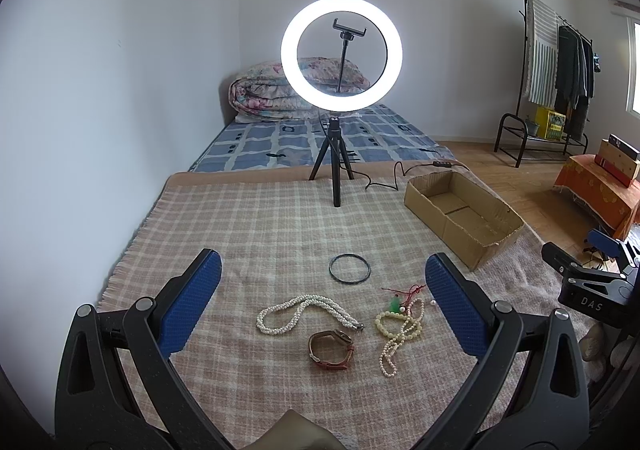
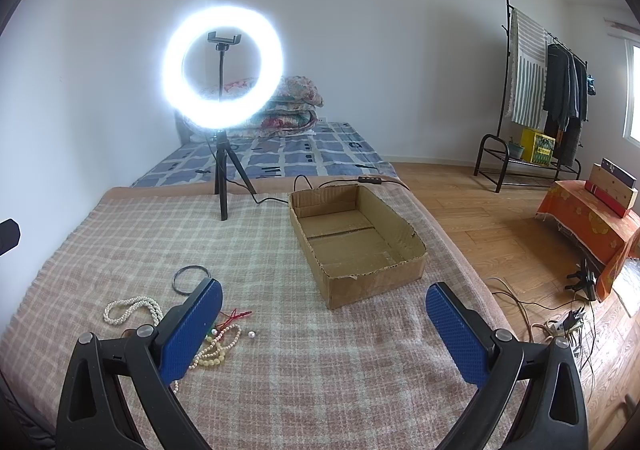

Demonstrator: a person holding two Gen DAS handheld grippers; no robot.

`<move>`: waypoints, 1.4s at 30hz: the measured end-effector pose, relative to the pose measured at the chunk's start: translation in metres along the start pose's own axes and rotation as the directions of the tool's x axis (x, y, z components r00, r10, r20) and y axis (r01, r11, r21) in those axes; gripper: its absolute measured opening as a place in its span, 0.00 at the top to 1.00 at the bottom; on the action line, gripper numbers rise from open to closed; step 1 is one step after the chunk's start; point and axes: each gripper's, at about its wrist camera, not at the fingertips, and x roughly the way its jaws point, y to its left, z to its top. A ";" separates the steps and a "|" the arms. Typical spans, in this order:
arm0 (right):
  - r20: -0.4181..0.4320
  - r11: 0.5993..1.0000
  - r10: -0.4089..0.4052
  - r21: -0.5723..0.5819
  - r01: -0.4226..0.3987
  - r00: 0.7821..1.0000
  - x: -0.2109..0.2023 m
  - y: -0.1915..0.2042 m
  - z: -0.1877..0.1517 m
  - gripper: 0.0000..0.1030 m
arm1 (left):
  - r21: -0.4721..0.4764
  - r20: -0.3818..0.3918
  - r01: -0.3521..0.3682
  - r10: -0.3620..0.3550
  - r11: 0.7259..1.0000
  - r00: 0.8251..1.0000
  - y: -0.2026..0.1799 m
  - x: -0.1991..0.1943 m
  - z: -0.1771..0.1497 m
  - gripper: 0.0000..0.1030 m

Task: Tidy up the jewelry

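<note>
Both the left gripper [image 1: 322,304] and right gripper [image 2: 324,334] hover spread wide and empty, since the white pearl necklace [image 1: 308,312], brown leather-strap watch [image 1: 331,349] and thin dark metal bangle [image 1: 350,269] lie loose on the checked pink blanket [image 1: 260,234], seemingly awaiting the empty shallow brown cardboard box [image 2: 356,238].

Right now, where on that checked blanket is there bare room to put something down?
Free: the wide stretch left of the dark ring toward the blanket's fringe, and the strip between the ring light's tripod and the ring. The cardboard box is empty. Crowded: around the pearl necklace, watch and bead strands.
</note>
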 end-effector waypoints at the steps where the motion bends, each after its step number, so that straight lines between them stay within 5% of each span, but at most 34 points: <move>1: 0.000 1.000 0.000 0.000 0.000 1.000 0.000 0.000 0.000 0.00 | 0.000 -0.001 0.000 0.000 1.000 1.000 -0.001 -0.001 0.001 0.00; 23: -0.005 1.000 0.002 0.001 -0.002 1.000 0.002 0.002 -0.001 0.00 | 0.000 -0.012 -0.001 0.001 1.000 1.000 -0.008 0.000 -0.002 0.00; 42: -0.071 0.999 -0.015 -0.030 0.013 0.997 0.025 0.008 -0.001 0.00 | -0.024 -0.056 -0.018 0.016 1.000 0.998 0.025 0.025 0.001 0.00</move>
